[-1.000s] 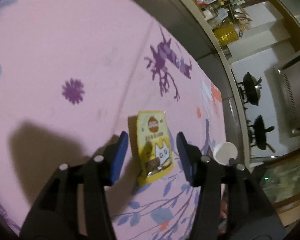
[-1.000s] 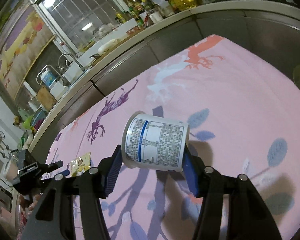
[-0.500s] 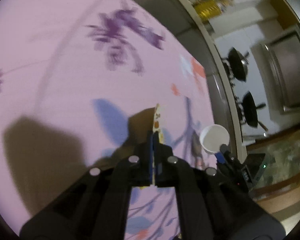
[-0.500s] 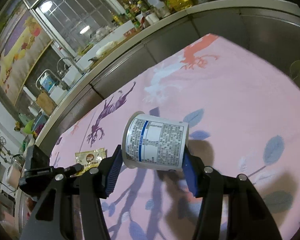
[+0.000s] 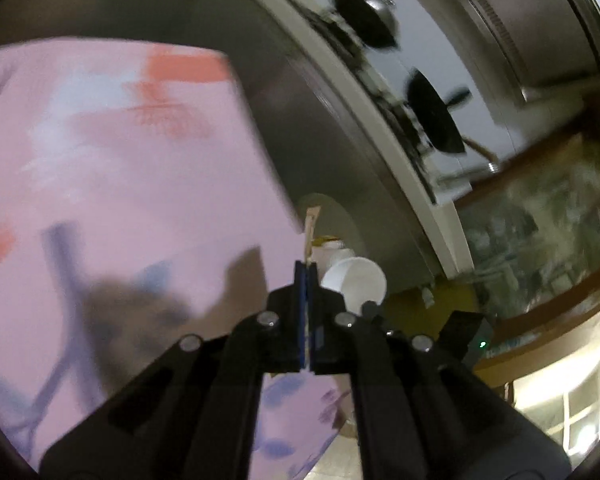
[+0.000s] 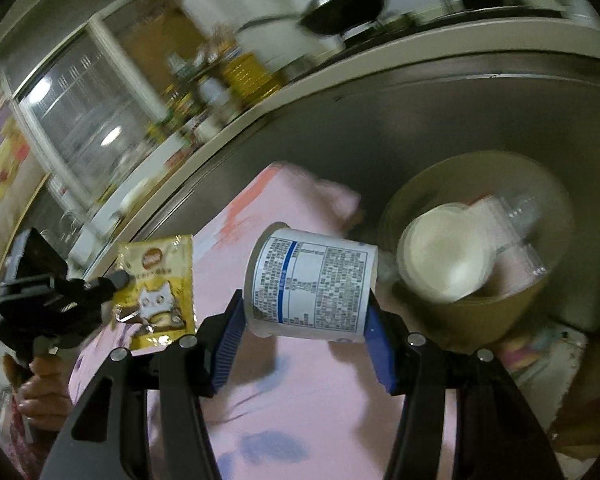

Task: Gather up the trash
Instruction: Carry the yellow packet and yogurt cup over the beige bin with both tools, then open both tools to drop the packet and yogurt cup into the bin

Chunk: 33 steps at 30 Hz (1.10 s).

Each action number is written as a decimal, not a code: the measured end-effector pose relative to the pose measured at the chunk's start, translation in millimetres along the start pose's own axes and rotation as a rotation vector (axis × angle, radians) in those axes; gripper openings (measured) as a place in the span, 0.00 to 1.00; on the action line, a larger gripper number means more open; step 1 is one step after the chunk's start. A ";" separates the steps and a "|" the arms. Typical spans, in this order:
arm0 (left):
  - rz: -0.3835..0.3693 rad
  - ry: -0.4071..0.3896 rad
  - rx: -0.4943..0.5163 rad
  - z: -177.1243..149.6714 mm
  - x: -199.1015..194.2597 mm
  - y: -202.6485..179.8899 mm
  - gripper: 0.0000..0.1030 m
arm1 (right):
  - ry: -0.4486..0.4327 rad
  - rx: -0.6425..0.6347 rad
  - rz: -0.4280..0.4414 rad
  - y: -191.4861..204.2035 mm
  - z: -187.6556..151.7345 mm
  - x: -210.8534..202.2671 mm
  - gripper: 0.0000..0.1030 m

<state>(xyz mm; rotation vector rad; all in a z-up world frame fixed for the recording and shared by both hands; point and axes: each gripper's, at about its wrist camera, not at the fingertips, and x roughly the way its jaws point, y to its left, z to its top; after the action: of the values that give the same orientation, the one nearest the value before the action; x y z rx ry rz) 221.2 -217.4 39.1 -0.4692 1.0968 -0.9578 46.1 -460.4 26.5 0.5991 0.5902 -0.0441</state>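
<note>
The right claw is clamping a white tub on its side, while the left claw is pinching a yellow cat-print sachet flat. Both are hanging over the corner of the pink-clothed bench, angled downward toward the tan bin just beyond it. The carry step looks nearly finished; next, each needs positioning above the bin's mouth before releasing.

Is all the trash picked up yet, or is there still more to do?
Nearly! The bin beyond the table edge already holds a white lid and clear plastic. The left gripper is shut on the yellow cat packet, and the right gripper is carrying the white cup. Both still need dropping in. No other trash shows on the pink tablecloth.
</note>
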 end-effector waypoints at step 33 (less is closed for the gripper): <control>0.244 0.210 0.347 34.2 241.6 -96.6 0.13 | -0.060 0.142 -0.155 -128.5 41.3 20.6 0.74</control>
<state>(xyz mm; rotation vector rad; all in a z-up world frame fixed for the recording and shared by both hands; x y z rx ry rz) 243.6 -475.3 -4.0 0.0496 1.1167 -0.9690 57.9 -586.9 -23.6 0.6868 0.5771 -0.2504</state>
